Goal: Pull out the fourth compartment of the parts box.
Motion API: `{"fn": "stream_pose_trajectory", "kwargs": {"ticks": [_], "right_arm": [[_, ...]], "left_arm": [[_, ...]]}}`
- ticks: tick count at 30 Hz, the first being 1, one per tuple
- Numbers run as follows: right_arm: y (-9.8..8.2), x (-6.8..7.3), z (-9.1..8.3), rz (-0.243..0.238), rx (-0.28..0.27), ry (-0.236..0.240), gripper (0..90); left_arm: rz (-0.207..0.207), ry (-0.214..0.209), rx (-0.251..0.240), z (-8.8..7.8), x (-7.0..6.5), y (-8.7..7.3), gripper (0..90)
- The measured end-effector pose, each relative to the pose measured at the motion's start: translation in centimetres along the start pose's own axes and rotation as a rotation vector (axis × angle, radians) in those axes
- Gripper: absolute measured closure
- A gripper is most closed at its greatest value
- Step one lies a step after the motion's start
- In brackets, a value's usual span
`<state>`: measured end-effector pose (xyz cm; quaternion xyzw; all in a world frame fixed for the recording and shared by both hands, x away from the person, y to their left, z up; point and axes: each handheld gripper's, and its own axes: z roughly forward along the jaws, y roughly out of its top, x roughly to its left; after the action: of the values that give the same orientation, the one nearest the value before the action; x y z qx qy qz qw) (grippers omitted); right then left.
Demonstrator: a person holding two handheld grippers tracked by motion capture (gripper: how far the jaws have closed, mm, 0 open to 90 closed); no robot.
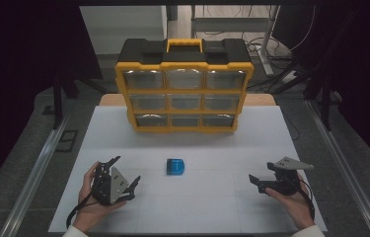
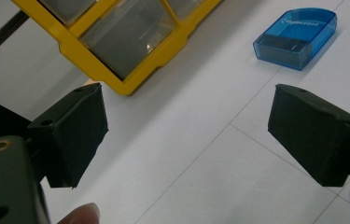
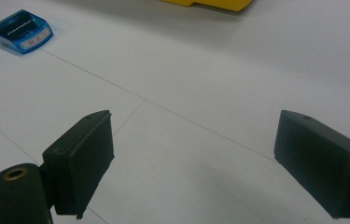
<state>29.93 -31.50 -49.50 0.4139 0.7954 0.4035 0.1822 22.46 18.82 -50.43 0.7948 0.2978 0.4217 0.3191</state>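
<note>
The small blue case [image 1: 176, 166] lay flat near the middle of the white surface [image 1: 222, 197], between the two grippers and in front of the yellow drawer organizer [image 1: 184, 84] at the far edge. It sat slightly nearer the left gripper [image 1: 123, 180], ahead of its fingers [image 2: 74, 133] and off to their right. Both the left and the right gripper [image 1: 257, 181] were spread wide and held nothing, the case's longer side running toward the organizer.

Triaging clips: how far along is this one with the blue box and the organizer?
Nothing looks done. The blue box lies on the white table in front of the organizer, apart from it. All nine drawers look shut. In hand: nothing; the left gripper and right gripper are both open and empty, either side of the box. Left, judging by the layout: grasp the box, likely open a drawer and stow it.
</note>
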Motion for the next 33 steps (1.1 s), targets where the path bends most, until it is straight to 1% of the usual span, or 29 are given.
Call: {"fn": "stream_pose_trajectory", "kwargs": {"ticks": [2,3,8,14,15,16,18,22,26,27,28,29,32,33], "right_arm": [[0.0,0.0,0.0,-0.002,0.001,-0.002,12.2],[0.0,0.0,0.0,-0.001,0.0,-0.003,12.3],[0.0,0.1,-0.2,-0.003,-0.006,-0.007,12.4],[0.0,0.0,-0.1,-0.002,-0.001,-0.006,12.4],[0.0,0.1,-0.1,-0.004,-0.002,-0.006,12.4],[0.0,0.1,-0.1,-0.006,-0.002,-0.006,12.4],[0.0,0.1,-0.1,-0.007,-0.002,-0.006,12.4],[0.1,0.1,-0.1,-0.006,-0.002,-0.008,12.4],[0.0,0.1,-0.1,-0.007,-0.001,-0.008,12.4],[0.0,0.1,-0.1,-0.006,0.0,-0.008,12.4],[0.0,0.1,-0.1,-0.004,0.002,-0.01,12.4],[0.0,0.1,-0.1,-0.004,0.002,-0.01,12.4],[0.0,0.1,-0.1,-0.006,-0.001,-0.011,12.4],[0.0,0.1,-0.1,-0.006,-0.001,-0.011,12.4]], "left_arm": [[0.017,0.004,0.002,0.0,-0.1,0.1,12.2],[0.017,0.004,0.002,0.0,-0.1,0.1,12.2],[0.076,0.029,0.003,-0.1,-0.3,0.3,12.0],[0.095,0.048,-0.004,-0.1,-0.2,0.5,12.2],[0.11,0.056,-0.003,-0.1,-0.3,0.6,12.2],[0.11,0.056,-0.003,-0.1,-0.3,0.6,12.2],[0.139,0.065,0.002,0.0,-0.4,0.8,12.1],[0.172,0.076,0.004,0.1,-0.5,1.0,12.1],[0.213,0.093,0.005,0.4,-0.7,1.4,12.0],[0.209,0.093,-0.002,0.5,-0.7,1.4,12.0],[0.227,0.098,0.0,0.5,-0.8,1.5,12.0],[0.227,0.098,0.0,0.5,-0.8,1.5,12.0],[0.251,0.105,0.0,0.6,-1.1,1.5,11.9],[0.251,0.104,-0.002,0.6,-1.1,1.6,11.9]]}}
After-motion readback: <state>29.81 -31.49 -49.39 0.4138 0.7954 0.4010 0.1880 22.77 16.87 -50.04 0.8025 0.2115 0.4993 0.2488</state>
